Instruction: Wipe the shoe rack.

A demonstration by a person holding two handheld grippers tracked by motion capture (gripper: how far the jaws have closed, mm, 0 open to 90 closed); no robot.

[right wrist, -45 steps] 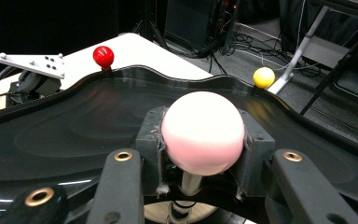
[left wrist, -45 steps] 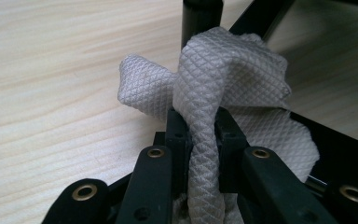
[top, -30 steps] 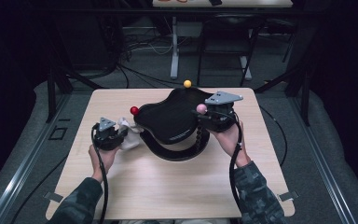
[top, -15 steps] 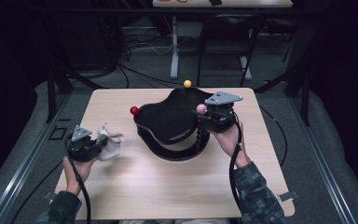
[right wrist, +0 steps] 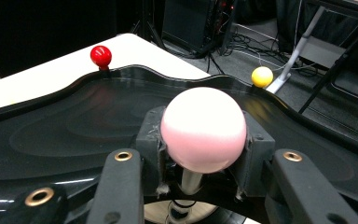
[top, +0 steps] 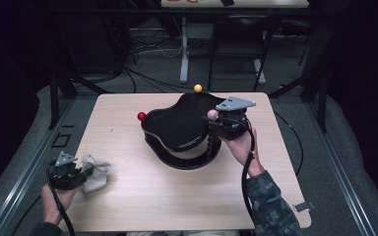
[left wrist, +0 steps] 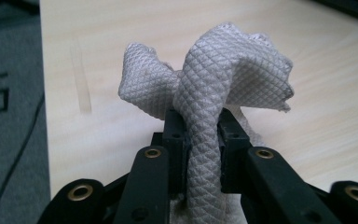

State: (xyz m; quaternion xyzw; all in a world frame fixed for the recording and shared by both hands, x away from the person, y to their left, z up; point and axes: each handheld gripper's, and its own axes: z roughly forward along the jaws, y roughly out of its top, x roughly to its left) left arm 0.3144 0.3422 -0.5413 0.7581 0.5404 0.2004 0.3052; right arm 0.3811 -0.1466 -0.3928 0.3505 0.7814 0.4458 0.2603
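My left gripper (top: 81, 172) is clamped on a bunched pale cloth (top: 95, 173), low at the near left of the table (top: 142, 196). My right gripper (top: 215, 123) is clenched on the pink ball (top: 212, 115) that stands on a short stem at the right rim of the black tray (top: 177, 125).

The left gripper view brings out what the high view cannot: the cloth (left wrist: 205, 93) has a quilted diamond weave, and one twisted fold runs straight down between the pads, with the rest flaring above them in two lobes. It also shows the table's left edge just beside the cloth, with grey floor beyond.

The right gripper view shows the pink ball (right wrist: 203, 129) pinched on both sides, its thin metal stem below, and the tray's glossy, gently dished surface (right wrist: 74, 130). From here the red ball (right wrist: 101, 55) sits at the tray's far left rim and the yellow ball (right wrist: 262, 76) at its far right rim, near the table's far edge.

In the high view the tray sits right of centre, far from the cloth. Bare wood lies between the two grippers and along the near side. My left hand (top: 56, 199) is at the near left corner, close to the edge.
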